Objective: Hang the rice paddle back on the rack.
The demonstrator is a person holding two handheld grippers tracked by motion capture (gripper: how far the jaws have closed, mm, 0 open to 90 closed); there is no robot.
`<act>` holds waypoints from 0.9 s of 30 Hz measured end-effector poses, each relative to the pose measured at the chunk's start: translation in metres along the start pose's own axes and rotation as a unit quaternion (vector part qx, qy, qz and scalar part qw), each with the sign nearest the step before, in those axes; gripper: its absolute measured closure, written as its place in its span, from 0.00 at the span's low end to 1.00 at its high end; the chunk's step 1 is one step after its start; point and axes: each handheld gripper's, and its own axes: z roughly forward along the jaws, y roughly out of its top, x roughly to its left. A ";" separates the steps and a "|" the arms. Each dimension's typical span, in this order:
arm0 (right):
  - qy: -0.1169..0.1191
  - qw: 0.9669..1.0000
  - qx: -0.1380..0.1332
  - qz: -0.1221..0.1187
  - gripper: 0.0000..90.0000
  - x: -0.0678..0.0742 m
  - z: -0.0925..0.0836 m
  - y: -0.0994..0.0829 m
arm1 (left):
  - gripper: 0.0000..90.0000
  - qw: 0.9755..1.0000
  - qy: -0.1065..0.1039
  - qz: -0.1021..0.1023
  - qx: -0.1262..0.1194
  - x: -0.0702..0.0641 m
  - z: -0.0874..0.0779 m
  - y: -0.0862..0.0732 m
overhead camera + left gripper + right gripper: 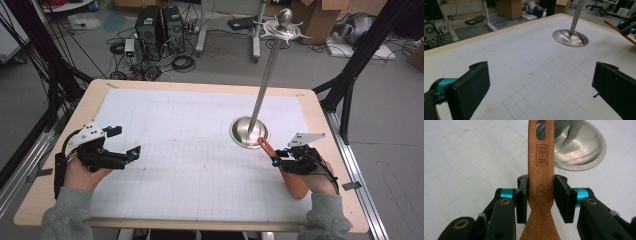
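The right gripper point(540, 197) clamps the wooden spatula point(541, 170) by its handle, lifted near the hanging stand's base point(248, 132). The left gripper point(541, 87) rests wide open, holding nothing. Hanging the spatula on the top hooks point(283, 27) likely remains.

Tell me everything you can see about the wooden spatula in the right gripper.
The wooden spatula is reddish-brown, smooth wood. Its narrow handle has an oval hanging hole near the tip, with a burned-in crest stamp and a round mark below it, and it widens toward the blade. The right hand-held gripper clamps the handle between its black pads. In the high view the handle tip points toward the round metal stand base, and the blade sits by the hand.
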 end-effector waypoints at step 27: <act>-0.010 0.996 -0.089 0.016 0.72 -0.001 -0.025 0.003 | 0.02 1.000 0.001 0.000 0.001 0.000 0.000 0.000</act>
